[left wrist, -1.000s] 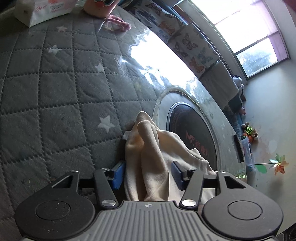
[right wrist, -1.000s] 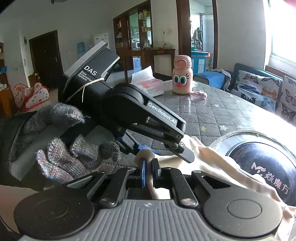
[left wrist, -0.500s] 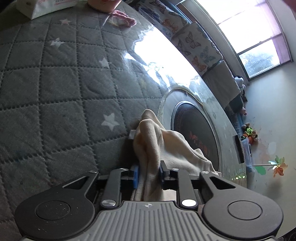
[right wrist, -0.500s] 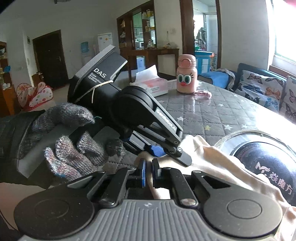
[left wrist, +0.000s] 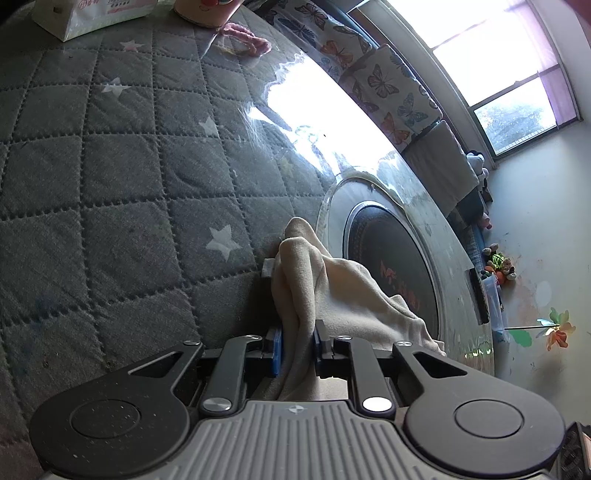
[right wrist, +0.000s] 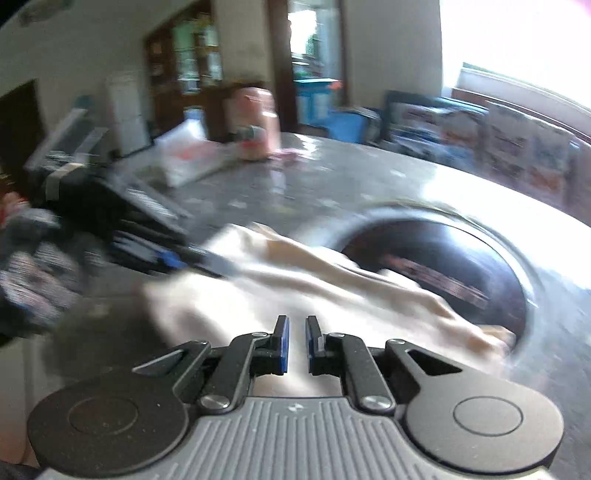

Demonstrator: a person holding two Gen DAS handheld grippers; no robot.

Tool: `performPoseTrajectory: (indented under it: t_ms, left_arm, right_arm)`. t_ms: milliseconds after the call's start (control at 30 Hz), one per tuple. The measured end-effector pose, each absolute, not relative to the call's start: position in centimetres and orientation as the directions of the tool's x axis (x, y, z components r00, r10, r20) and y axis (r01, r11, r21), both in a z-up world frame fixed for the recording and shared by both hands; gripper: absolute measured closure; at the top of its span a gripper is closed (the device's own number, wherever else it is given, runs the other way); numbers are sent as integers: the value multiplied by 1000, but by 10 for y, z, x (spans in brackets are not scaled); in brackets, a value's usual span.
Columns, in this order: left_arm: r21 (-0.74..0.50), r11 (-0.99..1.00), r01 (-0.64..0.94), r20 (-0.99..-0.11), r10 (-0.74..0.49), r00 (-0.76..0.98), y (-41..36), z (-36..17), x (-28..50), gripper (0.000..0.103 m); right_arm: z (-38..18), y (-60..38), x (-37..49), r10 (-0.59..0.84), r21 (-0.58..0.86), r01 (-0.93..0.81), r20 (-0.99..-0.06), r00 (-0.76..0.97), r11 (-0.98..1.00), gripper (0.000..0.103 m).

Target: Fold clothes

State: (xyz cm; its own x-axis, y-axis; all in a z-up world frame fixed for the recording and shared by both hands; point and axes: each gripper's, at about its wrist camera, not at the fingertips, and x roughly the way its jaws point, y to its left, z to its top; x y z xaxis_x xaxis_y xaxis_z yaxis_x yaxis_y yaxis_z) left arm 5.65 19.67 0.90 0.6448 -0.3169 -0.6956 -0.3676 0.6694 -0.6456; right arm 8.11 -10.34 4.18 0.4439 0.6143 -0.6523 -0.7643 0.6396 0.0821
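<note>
Cloth (left wrist: 332,291), cream-coloured and bunched into soft folds, lies on the grey quilted table cover (left wrist: 110,184), partly draped over the edge of a round black plate (left wrist: 391,266) set into the table and ringed in silver. The left gripper (left wrist: 297,345) has its blue-padded fingers (left wrist: 277,349) pressed against a gathered ridge of the cloth, which fills the narrow gap between them and rises in a peak just ahead of the tips. A small white tag (left wrist: 267,266) shows at the cloth's left side, against the table cover.

Right wrist view, strongly blurred. The right gripper (right wrist: 295,345) has its fingers (right wrist: 282,345) close together with a slim gap between them; pale cloth (right wrist: 258,295) lies beneath and ahead of them, but whether any of it is pinched cannot be told. The left gripper (right wrist: 173,260) and a gloved hand (right wrist: 33,280) appear at the left of this view, at the near corner of the cloth.

At the far edge of the table stand a tissue box (left wrist: 92,16) and a pink bottle (right wrist: 256,123), with a pink hair tie (left wrist: 245,38) just beside the bottle. Butterfly-print cushions (left wrist: 391,92) line the seat beyond the table, under a bright window (left wrist: 509,74).
</note>
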Motion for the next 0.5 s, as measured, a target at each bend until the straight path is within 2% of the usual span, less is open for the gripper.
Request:
performPoseTrajectory:
  t_ms: [267, 500]
  left_arm:
    - [-640, 677, -363, -698, -314, 644, 196, 10, 58, 85]
    - [-631, 688, -359, -703, -310, 640, 194, 10, 60, 85]
  right_arm:
    - [24, -164, 116, 469, 48, -607, -684, 558, 793, 93]
    - [20, -193, 137, 408, 52, -514, -680, 610, 856, 85]
